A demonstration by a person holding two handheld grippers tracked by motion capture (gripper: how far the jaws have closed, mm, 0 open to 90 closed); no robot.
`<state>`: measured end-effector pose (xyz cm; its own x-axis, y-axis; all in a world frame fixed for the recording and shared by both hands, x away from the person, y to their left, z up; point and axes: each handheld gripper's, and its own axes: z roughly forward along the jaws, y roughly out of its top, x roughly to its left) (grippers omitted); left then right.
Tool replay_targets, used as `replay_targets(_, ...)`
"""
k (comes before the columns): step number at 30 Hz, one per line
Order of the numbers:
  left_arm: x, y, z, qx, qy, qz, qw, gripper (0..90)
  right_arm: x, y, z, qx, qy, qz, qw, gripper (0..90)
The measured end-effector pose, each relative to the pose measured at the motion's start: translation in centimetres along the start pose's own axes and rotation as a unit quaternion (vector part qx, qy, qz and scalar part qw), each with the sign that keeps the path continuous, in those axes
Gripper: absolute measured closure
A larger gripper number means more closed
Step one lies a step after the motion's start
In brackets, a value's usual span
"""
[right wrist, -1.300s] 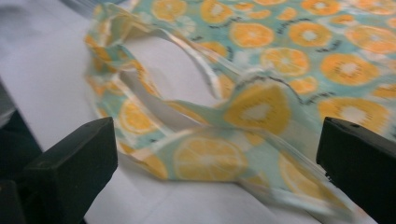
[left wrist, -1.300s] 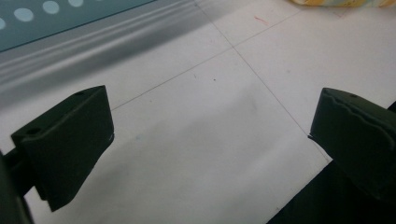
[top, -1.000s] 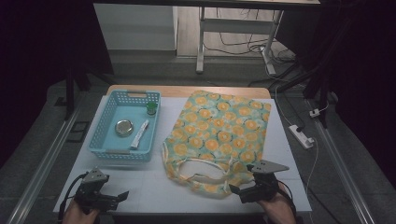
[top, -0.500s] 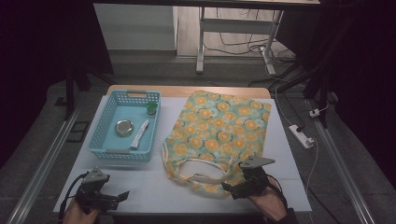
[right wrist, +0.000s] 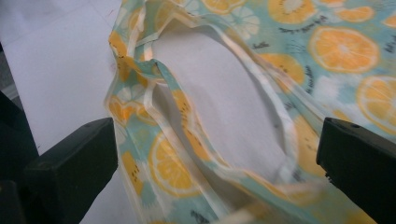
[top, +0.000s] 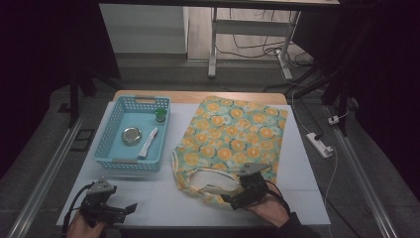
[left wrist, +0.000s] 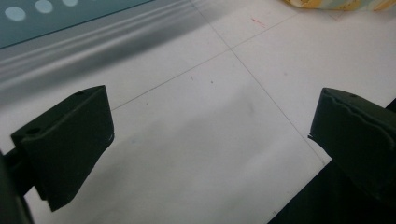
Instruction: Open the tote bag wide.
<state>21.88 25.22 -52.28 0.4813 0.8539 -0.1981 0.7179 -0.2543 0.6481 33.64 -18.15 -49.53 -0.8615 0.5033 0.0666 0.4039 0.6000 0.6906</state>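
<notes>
Both right tongs (right wrist: 215, 158) straddle the bag's handles (right wrist: 187, 135).

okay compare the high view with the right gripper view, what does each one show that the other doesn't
High view alone: the light blue plastic basket holding a round metal tin, and the left gripper at the table's near edge. Right gripper view alone: close detail of the bag's looped handles between its open jaws. Both: the orange-slice-patterned fabric tote bag on the white table, and the right gripper.

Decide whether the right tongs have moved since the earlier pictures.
Yes. The right tongs have moved left and forward onto the tote bag handles.
</notes>
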Motion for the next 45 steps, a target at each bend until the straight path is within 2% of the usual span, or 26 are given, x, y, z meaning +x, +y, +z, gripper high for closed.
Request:
replay_targets(6,0.0,0.0,0.0,0.003,-0.001,0.003,1.0,0.0,0.1,0.5,1.9,0.022,0.006,-0.008,0.9997,0.0)
replay_targets(9,0.0,0.0,0.0,0.003,-0.002,0.003,1.0,0.0,0.2,0.6,2.8,0.033,0.005,-0.019,0.9993,0.0)
replay_targets(12,0.0,0.0,0.1,0.004,-0.002,0.003,1.0,0.0,0.2,0.8,3.3,0.032,0.006,-0.029,0.9991,6.1)
replay_targets(17,-0.1,0.0,0.1,0.006,-0.003,0.006,1.0,0.0,0.3,1.3,3.6,0.038,0.02,-0.041,0.9982,31.9)
replay_targets(19,-0.1,0.0,0.1,0.006,-0.004,0.005,1.0,0.0,0.5,1.5,3.5,0.042,0.031,-0.051,0.9973,44.3)
replay_targets(21,-0.1,0.0,0.1,0.006,-0.004,0.005,1.0,0.0,0.6,1.7,3.6,0.047,0.039,-0.056,0.9966,51.5)
replay_targets(28,0.0,0.0,0.1,0.006,-0.005,0.005,1.0,0.0,0.4,2.0,4.5,0.075,0.066,-0.067,0.9928,88.0)
replay_targets(35,0.0,0.0,0.1,0.005,-0.006,0.003,1.0,0.0,0.0,2.7,3.9,0.064,0.069,-0.068,0.9933,89.9)
replay_targets(39,0.0,0.0,0.1,0.005,-0.007,0.003,1.0,0.0,-0.4,3.2,3.6,0.055,0.062,-0.07,0.9941,90.0)
replay_targets(45,0.1,0.0,0.1,0.005,-0.008,0.001,1.0,0.0,-2.6,4.5,2.6,0.021,0.038,-0.053,0.9977,90.0)
